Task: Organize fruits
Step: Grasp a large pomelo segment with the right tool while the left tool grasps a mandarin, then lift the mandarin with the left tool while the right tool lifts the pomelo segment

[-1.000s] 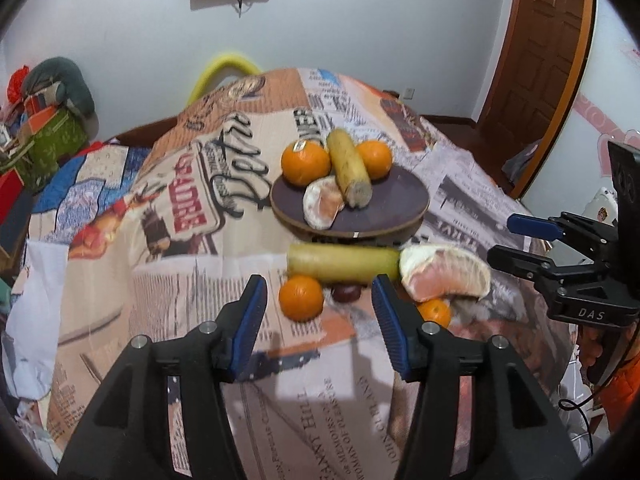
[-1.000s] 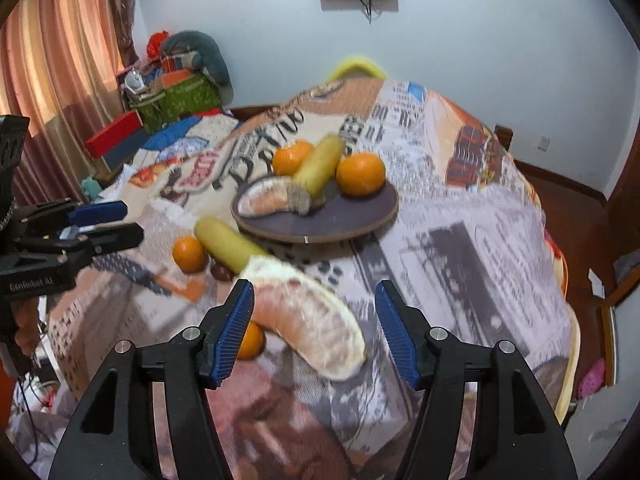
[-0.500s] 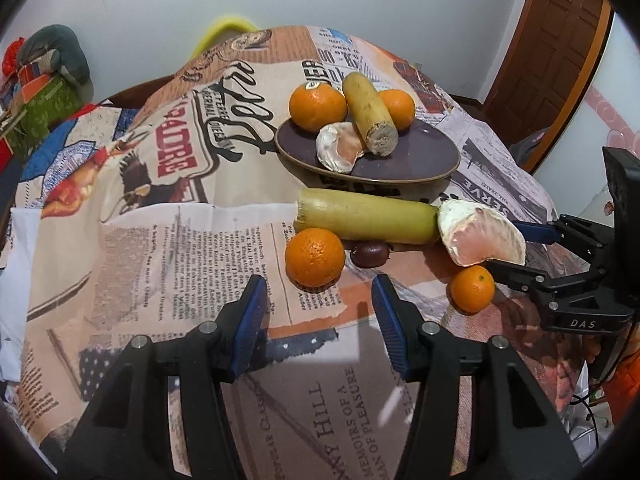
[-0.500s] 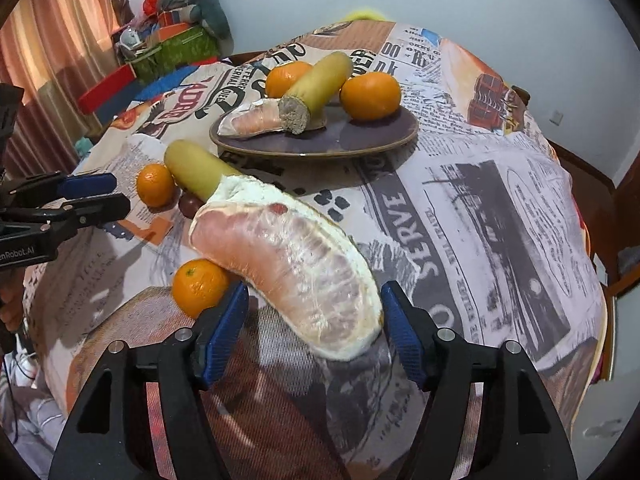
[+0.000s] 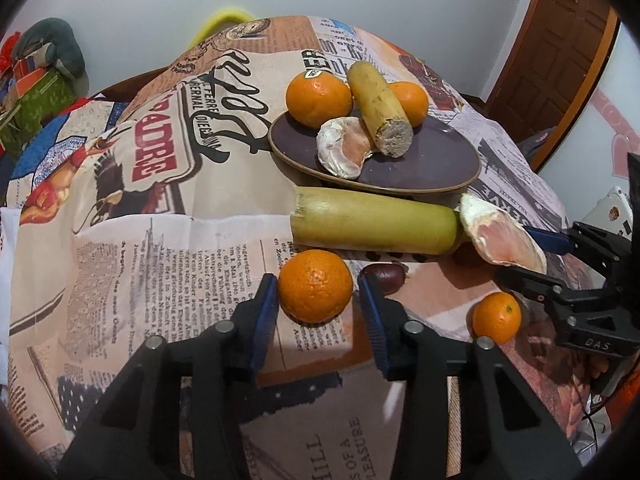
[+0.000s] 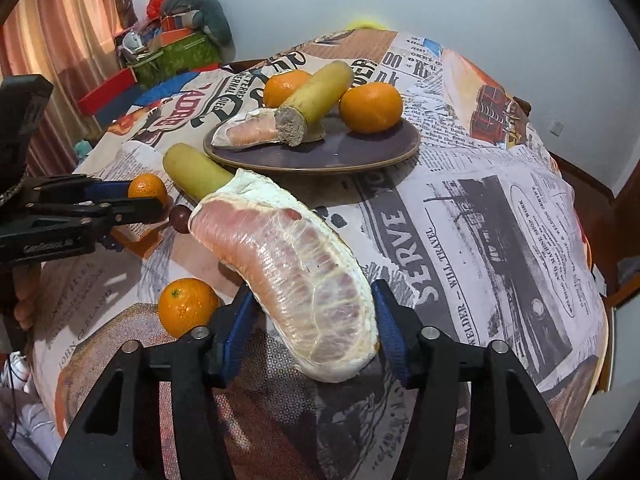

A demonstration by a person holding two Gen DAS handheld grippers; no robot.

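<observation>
A dark purple plate [image 5: 432,164] holds two oranges, a yellow-green cane piece and a pomelo segment. On the cloth in front lie a longer cane piece [image 5: 372,222], a loose orange [image 5: 315,286], a small brown fruit [image 5: 386,272], a small orange [image 5: 497,317] and a big peeled pomelo segment [image 6: 296,276]. My left gripper [image 5: 318,300] is open, its jaws either side of the loose orange. My right gripper [image 6: 312,324] is open, its jaws either side of the big pomelo segment. The plate [image 6: 360,152] also shows in the right wrist view.
The round table wears a newspaper-print cloth [image 5: 160,240] that drops off at the near and right edges. A wooden door [image 5: 560,52] stands at the back right. Boxes and bags [image 6: 172,48] are piled by the curtain.
Both grippers have moved forward and down. The left jaws now flank the loose orange and the right jaws flank the big pomelo segment. No fruit has moved.
</observation>
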